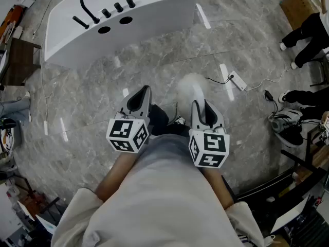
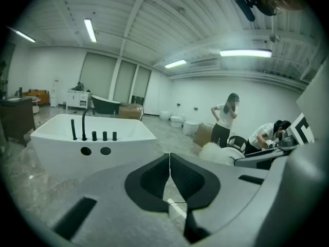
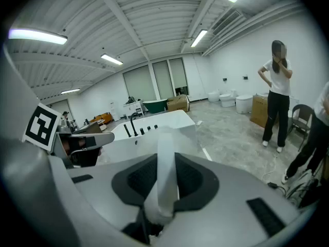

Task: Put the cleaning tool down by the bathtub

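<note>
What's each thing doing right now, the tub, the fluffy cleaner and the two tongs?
Cleaning tool, held up by its white handle, fluffy head forward, not yet put down.
Right tongs, shut on the cleaning tool.
Left tongs, shut, nothing between them.
Bathtub, upright on the floor ahead of the tongs.

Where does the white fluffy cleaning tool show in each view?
Head view: white fluffy cleaning tool at centre, held by the right gripper.
Left gripper view: the tool right of centre.
Right gripper view: its handle at centre, between the jaws.
Shared landmark: white bathtub with black faucet.
</note>
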A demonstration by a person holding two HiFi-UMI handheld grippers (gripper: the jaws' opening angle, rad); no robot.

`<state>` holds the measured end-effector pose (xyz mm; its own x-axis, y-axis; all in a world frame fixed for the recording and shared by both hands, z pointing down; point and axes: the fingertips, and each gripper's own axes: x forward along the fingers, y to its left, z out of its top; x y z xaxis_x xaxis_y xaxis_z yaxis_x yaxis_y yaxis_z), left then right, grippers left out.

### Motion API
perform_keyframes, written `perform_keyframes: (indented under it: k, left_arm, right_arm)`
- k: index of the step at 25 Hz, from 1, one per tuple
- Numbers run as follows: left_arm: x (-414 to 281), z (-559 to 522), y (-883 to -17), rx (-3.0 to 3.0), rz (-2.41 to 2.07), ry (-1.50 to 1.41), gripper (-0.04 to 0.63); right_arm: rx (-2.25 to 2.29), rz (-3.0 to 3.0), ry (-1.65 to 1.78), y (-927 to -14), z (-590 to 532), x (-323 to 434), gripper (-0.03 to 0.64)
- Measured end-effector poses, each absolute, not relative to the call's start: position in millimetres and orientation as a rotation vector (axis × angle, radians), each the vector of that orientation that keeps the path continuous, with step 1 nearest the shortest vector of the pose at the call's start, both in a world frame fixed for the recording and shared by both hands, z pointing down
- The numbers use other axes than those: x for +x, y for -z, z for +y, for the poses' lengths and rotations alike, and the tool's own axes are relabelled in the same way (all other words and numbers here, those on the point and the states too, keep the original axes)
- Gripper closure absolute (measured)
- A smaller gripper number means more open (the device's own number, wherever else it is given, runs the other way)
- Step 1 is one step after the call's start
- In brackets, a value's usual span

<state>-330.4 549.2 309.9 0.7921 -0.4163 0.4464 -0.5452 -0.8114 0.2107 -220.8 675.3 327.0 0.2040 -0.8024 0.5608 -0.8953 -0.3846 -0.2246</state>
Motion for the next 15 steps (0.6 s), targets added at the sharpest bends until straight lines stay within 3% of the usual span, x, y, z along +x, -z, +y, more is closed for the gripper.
perform_keyframes:
  k: [15]
  left_arm:
    - [-316, 523, -315, 2.638, -0.689, -0.561, 0.586]
  right_arm:
    - [2.335, -1.593, -0.937, -335, 647, -179, 0.532]
